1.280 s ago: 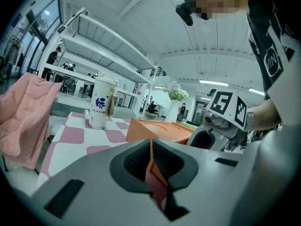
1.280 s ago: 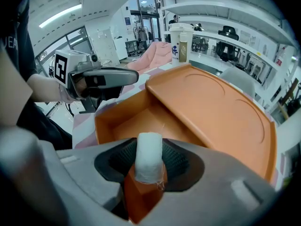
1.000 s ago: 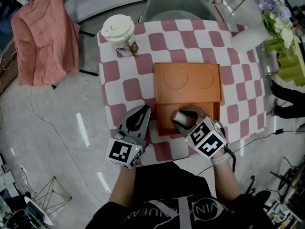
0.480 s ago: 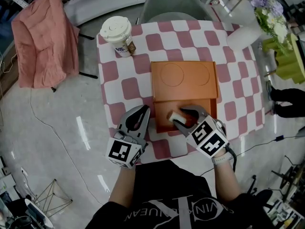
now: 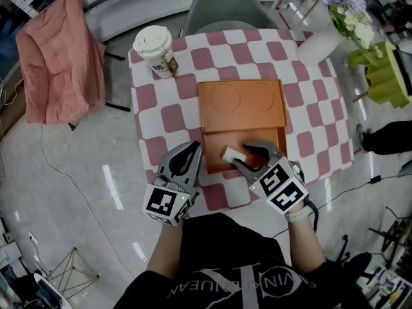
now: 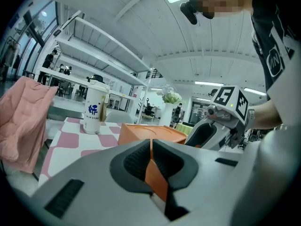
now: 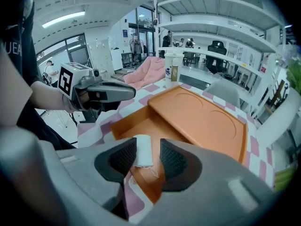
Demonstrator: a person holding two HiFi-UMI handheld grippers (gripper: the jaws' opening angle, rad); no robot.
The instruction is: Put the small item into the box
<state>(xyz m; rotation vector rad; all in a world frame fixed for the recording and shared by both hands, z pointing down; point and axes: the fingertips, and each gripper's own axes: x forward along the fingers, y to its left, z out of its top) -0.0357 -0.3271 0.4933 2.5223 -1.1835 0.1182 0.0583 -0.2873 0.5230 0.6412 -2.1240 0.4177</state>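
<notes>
So the biggest thing is the table with its pink-and-white checked cloth. A pink cloth hangs over a chair off to the left, and a grey chair is tucked in at the far side. A white vase with flowers sits at the far right corner.

Middle of the table is the orange box. Its lid is slid toward the far side, so the near part is open.

The person holds one gripper in each hand at the near edge. The left gripper is at the box's left near corner. Its own view shows its jaws pressed together on a thin orange wall of the box.

The right gripper reaches over the open part from the right. Its jaws are a little apart, with the small item between them. The item touches the left-hand pad in that view, with a sliver of gap on the other side.

A lidded paper cup stands at the far left corner, well apart from the box.

Smallest of all is the small item, a white roll with a bit of thread, over the box's open part. Can't tell if it's resting on the box floor.
</notes>
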